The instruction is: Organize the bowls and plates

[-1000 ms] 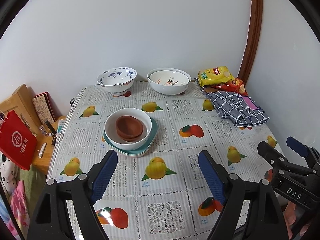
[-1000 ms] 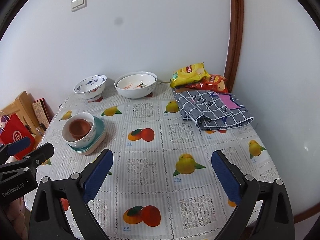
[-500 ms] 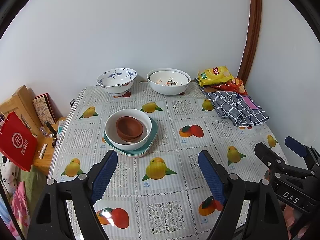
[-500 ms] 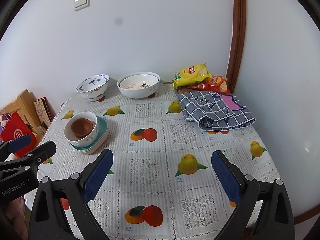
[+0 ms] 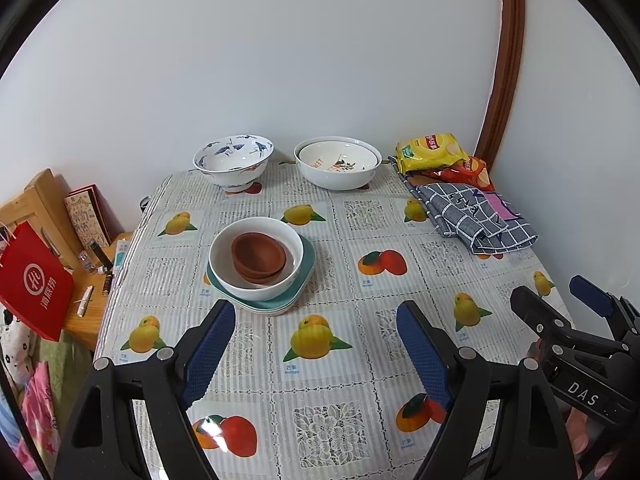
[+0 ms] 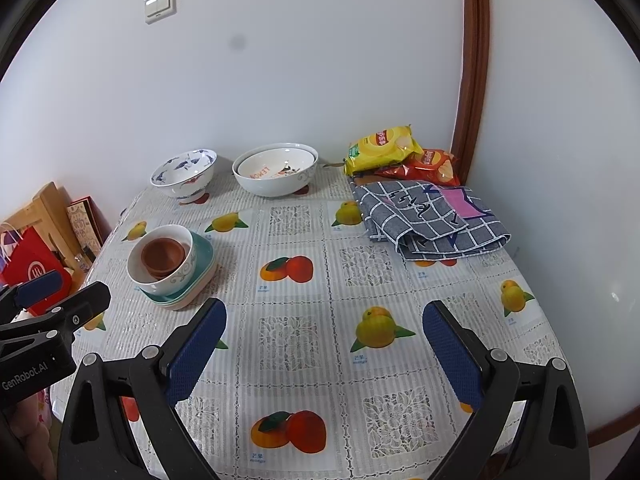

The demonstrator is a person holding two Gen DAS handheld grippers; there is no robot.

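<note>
Brown clay bowls point(image 5: 259, 257) point(image 6: 163, 255) sit nested in a white bowl point(image 5: 256, 280) point(image 6: 182, 274), which rests on stacked teal plates point(image 5: 306, 266) point(image 6: 204, 256) left of the table's middle. At the far edge stand a blue-patterned bowl point(image 5: 234, 162) point(image 6: 184, 172) and a large white bowl point(image 5: 337, 172) point(image 6: 275, 180) with a smaller one inside. My left gripper point(image 5: 316, 340) hangs open above the near edge, just short of the stack, nothing between its pads. My right gripper point(image 6: 324, 344) is open over the near middle, holding nothing.
A folded checked cloth point(image 5: 476, 216) point(image 6: 432, 216) and snack bags point(image 5: 432, 152) point(image 6: 384, 146) lie at the far right by the wall. A red paper bag point(image 5: 32, 284) and a wooden stand point(image 5: 44, 204) sit left of the fruit-print table point(image 5: 332, 420).
</note>
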